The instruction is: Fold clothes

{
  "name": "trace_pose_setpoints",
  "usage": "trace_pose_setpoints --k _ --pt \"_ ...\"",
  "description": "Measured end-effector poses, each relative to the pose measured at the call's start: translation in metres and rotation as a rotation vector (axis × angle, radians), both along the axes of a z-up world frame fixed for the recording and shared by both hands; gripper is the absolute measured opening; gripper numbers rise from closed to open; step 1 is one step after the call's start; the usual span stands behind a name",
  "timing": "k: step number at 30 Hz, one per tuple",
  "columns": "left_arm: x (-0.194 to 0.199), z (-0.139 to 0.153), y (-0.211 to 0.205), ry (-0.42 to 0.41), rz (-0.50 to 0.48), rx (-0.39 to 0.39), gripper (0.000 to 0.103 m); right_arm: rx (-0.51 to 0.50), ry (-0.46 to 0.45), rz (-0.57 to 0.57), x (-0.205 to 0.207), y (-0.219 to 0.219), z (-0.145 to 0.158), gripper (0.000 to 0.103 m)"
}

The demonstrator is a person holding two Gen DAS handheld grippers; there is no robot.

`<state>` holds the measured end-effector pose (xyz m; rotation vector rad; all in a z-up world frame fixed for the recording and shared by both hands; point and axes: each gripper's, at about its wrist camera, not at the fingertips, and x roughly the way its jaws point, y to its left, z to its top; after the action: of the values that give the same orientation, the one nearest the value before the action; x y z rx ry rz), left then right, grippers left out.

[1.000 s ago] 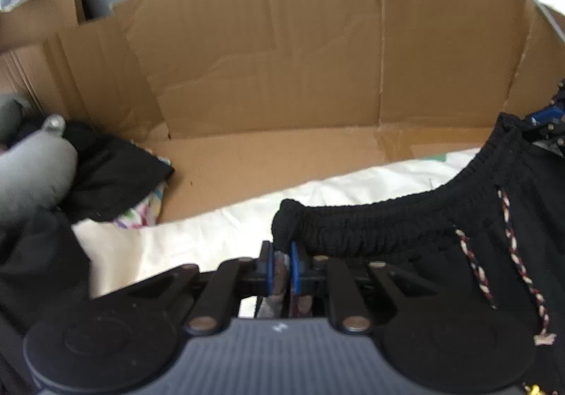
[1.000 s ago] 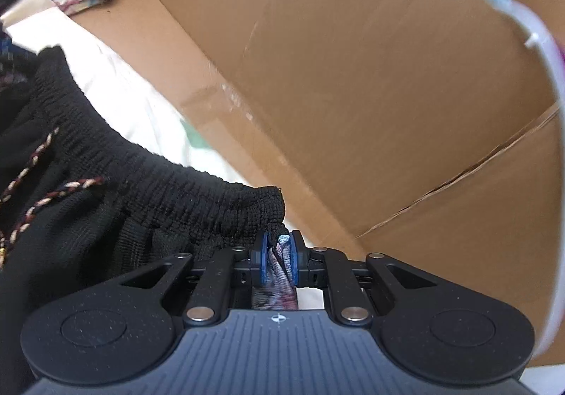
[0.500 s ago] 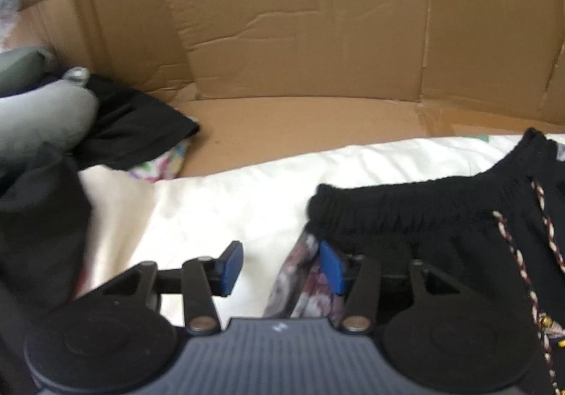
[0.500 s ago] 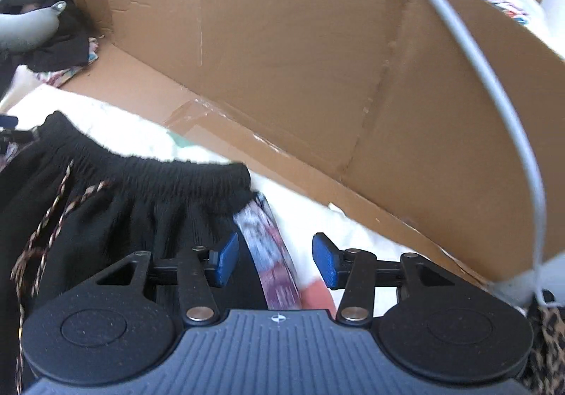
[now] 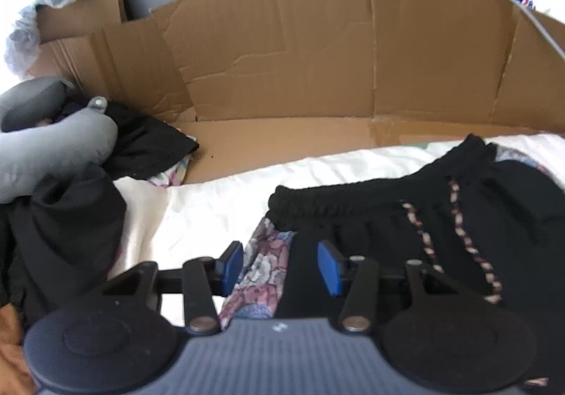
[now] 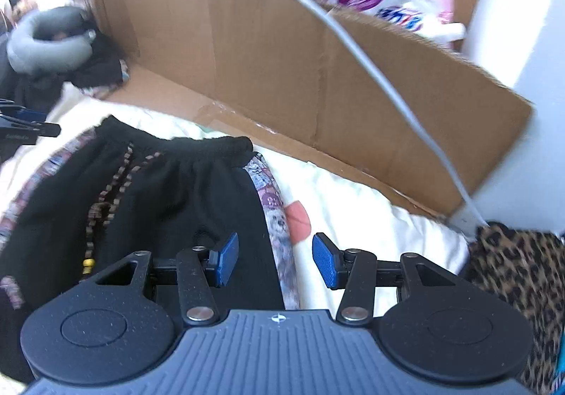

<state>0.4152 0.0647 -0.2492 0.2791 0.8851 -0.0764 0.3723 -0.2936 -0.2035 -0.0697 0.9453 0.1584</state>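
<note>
Black knit trousers with floral side stripes lie flat on the cream sheet, waistband toward the brown cardboard wall. The left gripper and right gripper hover over opposite hips, jaws wide, holding nothing. Judging by this, the garment is spread out for a fold; the next grasp needs both edges pinched together. The legs are cut off below the frames.
</note>
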Motion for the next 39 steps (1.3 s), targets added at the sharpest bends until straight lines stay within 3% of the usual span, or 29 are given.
trace_pose_setpoints --k 6,11,15,20,28,33,39 --pt "-0.022 0.054 -0.025 -0.026 0.031 -0.072 0.055 0.078 -0.039 -0.037 -0.057 -0.028 0.066 0.054" --pt "-0.043 0.098 -0.053 -0.016 -0.018 -0.053 0.056 0.101 -0.090 -0.056 -0.099 -0.048 0.113 0.054" --pt "-0.051 0.140 -0.071 -0.007 -0.029 -0.087 0.068 0.106 -0.099 -0.040 -0.126 -0.057 0.134 0.054" --pt "-0.064 0.176 -0.094 -0.010 0.038 -0.085 0.068 0.161 -0.138 -0.057 -0.165 -0.075 0.148 0.053" --pt "-0.101 0.210 -0.128 -0.022 0.152 -0.093 0.069 0.242 -0.171 -0.129 -0.213 -0.114 0.116 0.053" --pt "-0.145 0.188 -0.138 -0.007 0.140 -0.093 0.068 0.297 -0.173 -0.217 -0.230 -0.132 0.073 0.053" --pt "-0.196 0.135 -0.139 0.077 0.150 -0.143 0.065 0.312 -0.151 -0.228 -0.243 -0.125 0.026 0.053"
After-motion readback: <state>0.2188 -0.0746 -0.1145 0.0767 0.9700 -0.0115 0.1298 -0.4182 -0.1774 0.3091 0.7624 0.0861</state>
